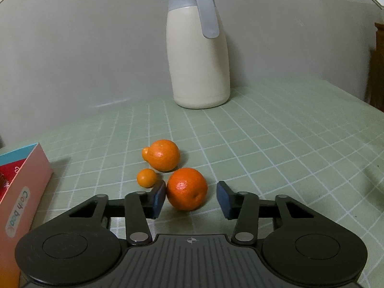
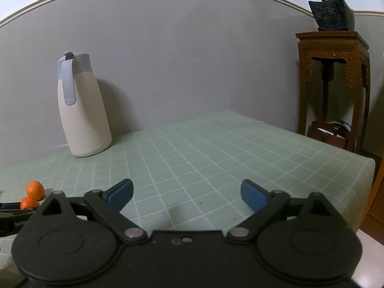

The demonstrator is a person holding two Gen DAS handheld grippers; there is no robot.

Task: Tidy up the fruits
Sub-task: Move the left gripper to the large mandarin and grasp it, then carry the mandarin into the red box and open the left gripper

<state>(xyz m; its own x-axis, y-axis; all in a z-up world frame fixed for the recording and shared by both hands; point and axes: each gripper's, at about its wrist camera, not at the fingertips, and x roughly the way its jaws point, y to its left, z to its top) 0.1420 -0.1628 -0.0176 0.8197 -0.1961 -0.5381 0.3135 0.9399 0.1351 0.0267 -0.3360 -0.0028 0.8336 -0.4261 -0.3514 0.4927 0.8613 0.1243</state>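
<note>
In the left wrist view, a near orange (image 1: 187, 188) lies on the green checked tablecloth between the fingers of my left gripper (image 1: 191, 198). The gripper is open; its left pad touches the orange and its right pad stands apart. A second orange (image 1: 164, 155) lies just behind, with a tiny orange fruit (image 1: 145, 153) at its left. A small mandarin (image 1: 146, 178) lies left of the near orange. My right gripper (image 2: 187, 195) is open and empty over bare cloth. Two oranges (image 2: 35, 189) (image 2: 29, 203) show at its far left.
A cream thermos jug (image 1: 198, 55) with a grey lid stands at the back by the wall; it also shows in the right wrist view (image 2: 82, 110). A pink box (image 1: 21, 192) stands at the left edge. A wooden stand (image 2: 333, 84) with a potted plant (image 2: 330, 7) is beyond the table's right end.
</note>
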